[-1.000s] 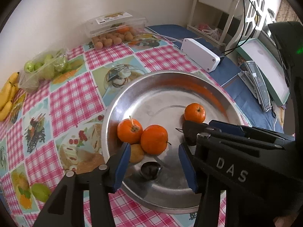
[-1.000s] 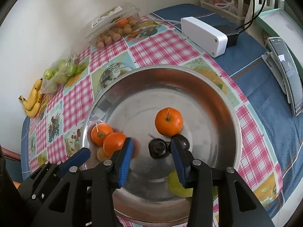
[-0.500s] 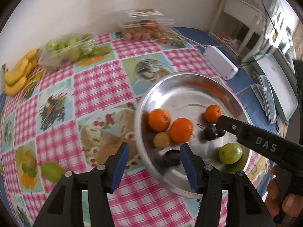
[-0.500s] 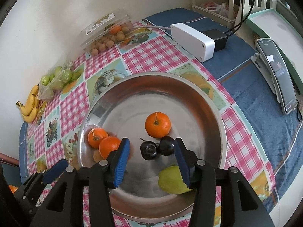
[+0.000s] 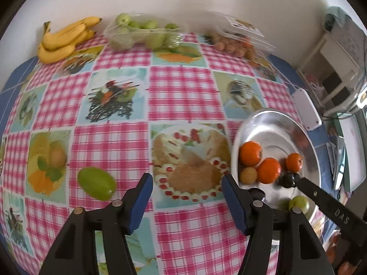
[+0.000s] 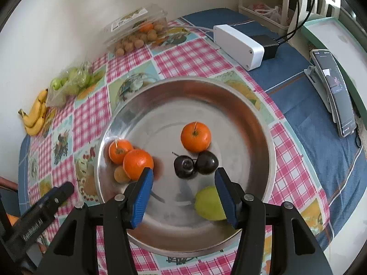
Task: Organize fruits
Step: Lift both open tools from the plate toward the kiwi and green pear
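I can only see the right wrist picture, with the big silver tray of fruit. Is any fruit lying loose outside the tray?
Observer: Yes. The left wrist view shows a green fruit lying alone on the checked tablecloth, to the left of the tray.
Operator: Is anything close enough to pick it up?
Observer: The left hand-held gripper is open and empty above the cloth, between that fruit and the tray.

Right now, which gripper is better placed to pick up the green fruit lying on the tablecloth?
Left. The left gripper is open above the cloth near the green fruit; the right gripper hovers over the tray.
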`<state>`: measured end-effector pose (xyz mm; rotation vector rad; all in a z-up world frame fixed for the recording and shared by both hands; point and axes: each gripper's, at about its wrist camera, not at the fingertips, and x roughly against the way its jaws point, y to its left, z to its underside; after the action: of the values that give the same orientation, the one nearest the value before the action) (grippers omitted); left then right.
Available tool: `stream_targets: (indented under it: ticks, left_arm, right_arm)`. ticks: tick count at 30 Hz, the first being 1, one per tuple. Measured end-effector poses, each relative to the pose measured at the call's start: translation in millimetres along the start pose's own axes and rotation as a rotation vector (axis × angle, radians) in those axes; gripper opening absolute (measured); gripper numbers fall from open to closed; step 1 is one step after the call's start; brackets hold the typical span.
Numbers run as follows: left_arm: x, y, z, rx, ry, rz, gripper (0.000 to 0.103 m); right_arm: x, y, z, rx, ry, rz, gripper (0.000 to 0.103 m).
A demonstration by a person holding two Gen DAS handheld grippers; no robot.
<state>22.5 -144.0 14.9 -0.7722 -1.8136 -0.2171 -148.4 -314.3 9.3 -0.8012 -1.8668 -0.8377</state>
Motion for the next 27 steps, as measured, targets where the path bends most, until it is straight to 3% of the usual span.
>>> stream_targets:
  ticks: [22,25,27]
  left_arm:
    - [-8.0,9.6,-0.7,0.04,0.03,-0.019,0.066]
    - [-10.6,8.0,0.4,0.032,0.041,-0.036,0.077]
    - [-11.4,6.3,0.9,0.021,0.04,-0.054,0.078]
  right_arm:
    - [-4.7,6.4,6.2,0.038,0.036,0.035,0.058]
    - [-5.2,7.3,6.0,0.04,0.035,0.035,0.07]
    - [-5.9,8.5,5.9,0.047,0.036,0.036,0.075]
